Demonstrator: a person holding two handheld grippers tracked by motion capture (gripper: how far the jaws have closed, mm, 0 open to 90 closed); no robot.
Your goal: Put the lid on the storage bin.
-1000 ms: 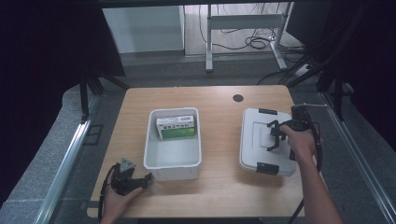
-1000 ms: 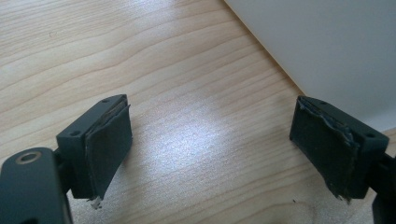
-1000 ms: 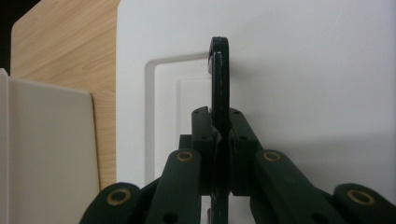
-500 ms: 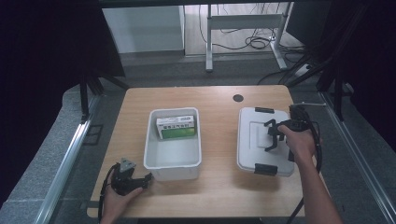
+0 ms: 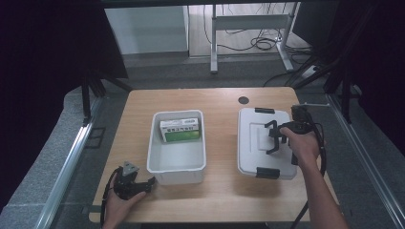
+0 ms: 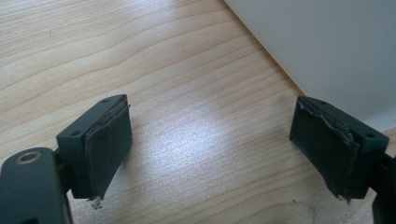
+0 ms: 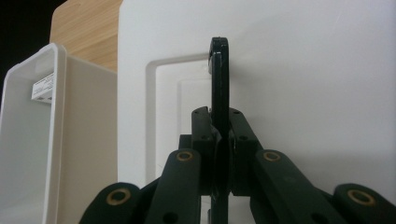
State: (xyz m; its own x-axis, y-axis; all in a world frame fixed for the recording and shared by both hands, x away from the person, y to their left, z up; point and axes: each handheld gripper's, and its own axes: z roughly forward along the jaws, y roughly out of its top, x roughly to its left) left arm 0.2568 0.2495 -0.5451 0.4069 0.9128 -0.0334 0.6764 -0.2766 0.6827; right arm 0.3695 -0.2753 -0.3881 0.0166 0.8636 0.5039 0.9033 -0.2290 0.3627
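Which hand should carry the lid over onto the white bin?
Right. The right hand-held gripper is already shut on the lid's black handle, so it can likely lift the lid across to the bin. The left hand-held gripper is open over bare table beside the bin.

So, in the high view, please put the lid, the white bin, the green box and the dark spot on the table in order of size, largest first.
1. Lid and bin: they look about alike, so no order between them.
2. Green box, inside the bin.
3. Dark spot, smallest.
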